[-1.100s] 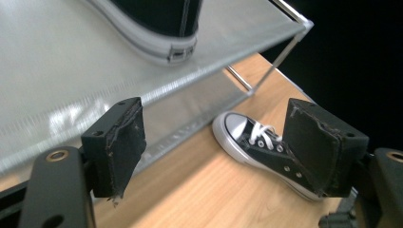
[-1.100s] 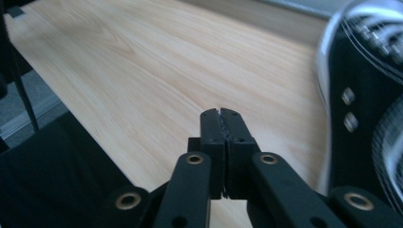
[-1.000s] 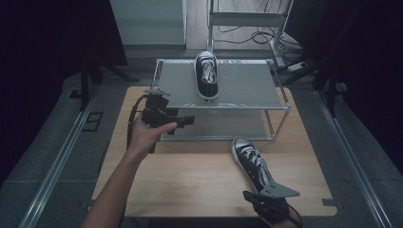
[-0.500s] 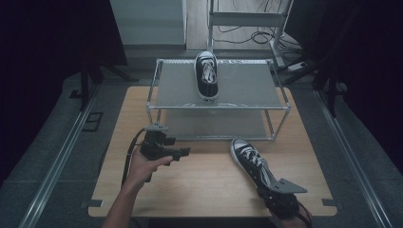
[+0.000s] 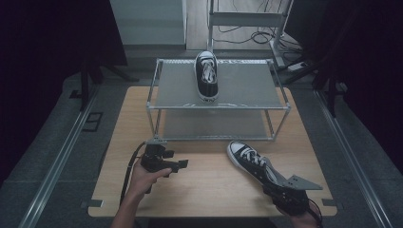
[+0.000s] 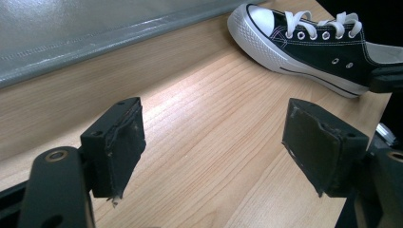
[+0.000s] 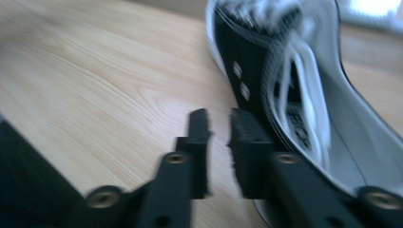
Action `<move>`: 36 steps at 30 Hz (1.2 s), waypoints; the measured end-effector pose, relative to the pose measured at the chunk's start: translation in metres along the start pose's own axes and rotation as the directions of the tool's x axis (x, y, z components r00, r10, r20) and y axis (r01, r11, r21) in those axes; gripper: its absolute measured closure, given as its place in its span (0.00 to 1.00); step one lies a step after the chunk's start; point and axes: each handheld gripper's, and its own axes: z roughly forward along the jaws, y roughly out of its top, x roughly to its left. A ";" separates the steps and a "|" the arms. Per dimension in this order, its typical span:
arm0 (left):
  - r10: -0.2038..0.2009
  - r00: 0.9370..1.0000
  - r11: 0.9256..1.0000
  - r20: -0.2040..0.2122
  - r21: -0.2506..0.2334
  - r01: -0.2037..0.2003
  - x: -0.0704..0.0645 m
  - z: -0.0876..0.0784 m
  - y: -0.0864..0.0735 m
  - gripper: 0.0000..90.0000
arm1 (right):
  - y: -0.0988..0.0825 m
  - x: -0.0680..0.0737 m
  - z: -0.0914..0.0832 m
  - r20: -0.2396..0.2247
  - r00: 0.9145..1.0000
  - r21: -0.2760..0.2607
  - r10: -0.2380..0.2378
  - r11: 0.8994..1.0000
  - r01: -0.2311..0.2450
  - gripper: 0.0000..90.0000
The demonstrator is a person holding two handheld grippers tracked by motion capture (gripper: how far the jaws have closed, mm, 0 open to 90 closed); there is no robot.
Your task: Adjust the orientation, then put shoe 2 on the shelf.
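The black canvas sneaker (image 5: pixel 254 164) on the table (image 5: pixel 209 190) is being released; right gripper (image 7: pixel 219 124) fingers have just been opening, now narrowly parted beside its heel. Left gripper (image 6: pixel 214 137) fingers stand apart, empty. Withdrawal is judged next.

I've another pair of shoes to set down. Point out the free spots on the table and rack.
Free: the rack's top shelf on both sides of the shoe on the rack, and the table between the left gripper and the shoe on the table. Crowded: the table's near right corner, with that shoe and the right gripper.
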 end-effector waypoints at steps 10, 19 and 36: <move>-0.009 1.000 1.000 -0.002 0.016 0.009 0.003 0.008 -0.012 0.25 | 0.035 -0.003 -0.017 -0.056 0.998 -0.103 -0.023 0.995 0.018 0.38; -0.021 1.000 1.000 -0.008 0.017 0.022 0.007 0.004 -0.022 0.25 | 0.070 -0.028 0.005 -0.057 0.998 0.051 -0.022 0.998 0.025 0.34; -0.031 1.000 0.999 0.003 0.039 0.031 0.007 0.006 -0.032 0.25 | 0.097 -0.044 0.061 0.003 0.998 0.337 -0.055 0.940 0.051 0.19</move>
